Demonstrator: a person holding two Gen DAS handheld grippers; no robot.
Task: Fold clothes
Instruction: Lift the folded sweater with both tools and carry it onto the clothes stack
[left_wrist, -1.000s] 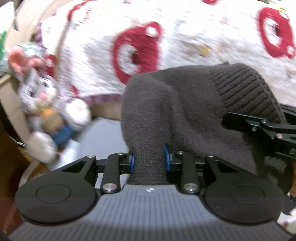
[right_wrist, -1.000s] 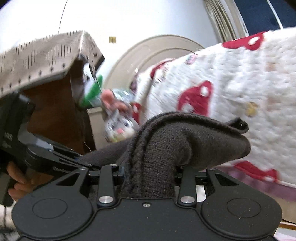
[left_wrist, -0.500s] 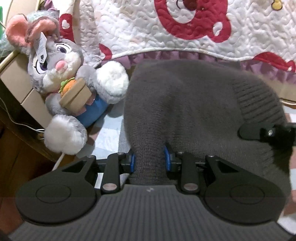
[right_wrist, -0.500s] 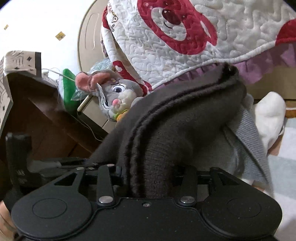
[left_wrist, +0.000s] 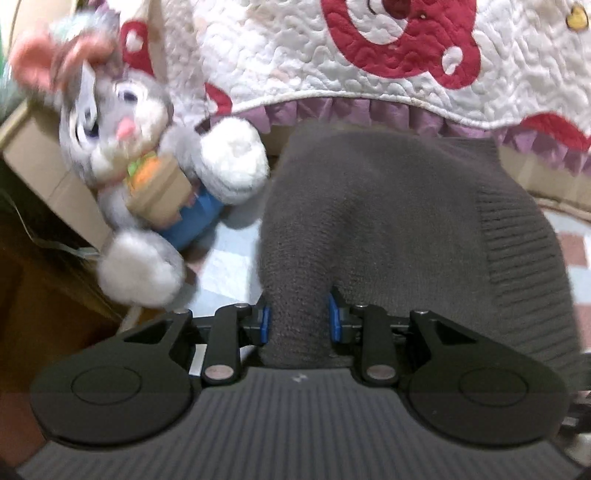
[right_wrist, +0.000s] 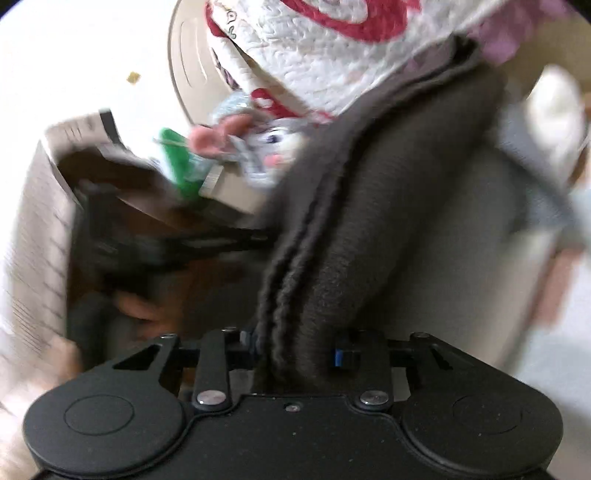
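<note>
Sweater (left_wrist: 388, 221), dark grey knit, is pinched in both claws right now. Left claw (left_wrist: 299, 319) has its blue pads (left_wrist: 264, 320) squeezed onto a bunched fold of it, only a narrow gap between them, fabric filling it. Right claw (right_wrist: 301, 354) has a thick layered wad of the same sweater (right_wrist: 369, 229) between its jaws, and those jaws are closing in on it; the knit fills the gap from side to side.

From the left claw the sweater spreads out ahead, ribbed hem to the right, over a pale checked surface (left_wrist: 225, 262) that I can't really identify.

Versus a second ago: the sweater was held up in front of the quilt, now it's come lower, draped below the quilt's purple frill. The right view has rolled a lot too, and it's blurry.

Further back, left of the sweater, there's a grey plush bunny (left_wrist: 147, 147) leaning on a cardboard box (left_wrist: 44, 173); can't see what's in the box. Behind everything hangs the white quilt with red bears (left_wrist: 369, 48).
</note>
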